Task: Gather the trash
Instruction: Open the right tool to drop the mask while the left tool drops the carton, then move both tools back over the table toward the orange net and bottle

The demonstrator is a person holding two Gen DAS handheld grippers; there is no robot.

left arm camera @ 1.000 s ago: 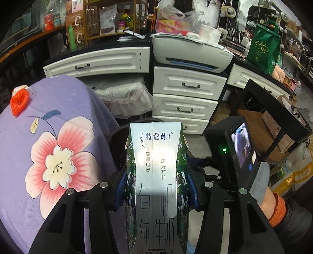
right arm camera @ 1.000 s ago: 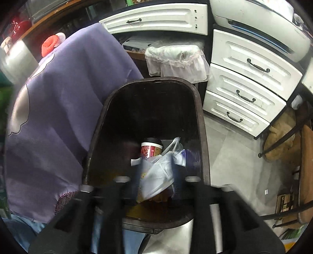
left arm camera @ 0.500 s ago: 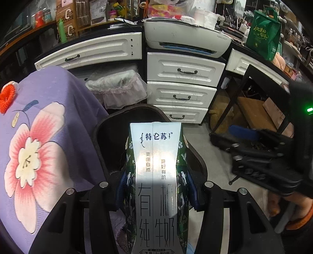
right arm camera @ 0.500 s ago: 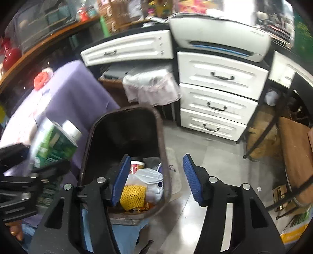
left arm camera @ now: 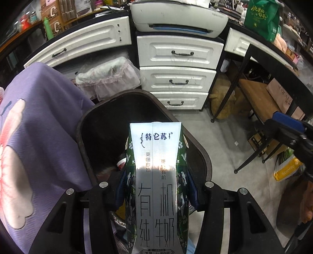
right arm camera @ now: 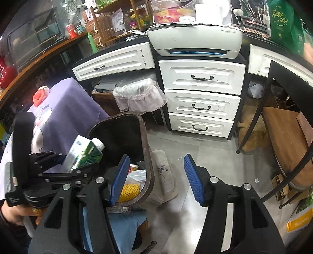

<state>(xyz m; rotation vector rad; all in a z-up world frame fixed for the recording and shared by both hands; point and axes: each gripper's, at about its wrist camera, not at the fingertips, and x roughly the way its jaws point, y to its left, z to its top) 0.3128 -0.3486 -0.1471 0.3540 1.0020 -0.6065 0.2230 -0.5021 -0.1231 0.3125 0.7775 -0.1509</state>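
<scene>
Gripper (left arm camera: 155, 197) clamps silver-green milk carton (left arm camera: 155, 175).

milk carton (left arm camera: 156, 181): glossy printed card, silvery sheen | trash bin (left arm camera: 197, 148): dark smooth shell, probably plastic | left gripper (left arm camera: 155, 187): matt black plastic, metal screws | right gripper (right arm camera: 156, 181): ribbed blue pads | drawers (right arm camera: 201, 97): painted white, scuffed | cloth (left arm camera: 39, 127): purple ribbed knit

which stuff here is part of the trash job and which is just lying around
Job:
- milk carton, clamped in the left gripper
- trash bin, already holding a yellow net and a white bag
- right gripper, open and empty

Lying about:
- printer
- white drawers
- purple cloth
- green bag
</scene>
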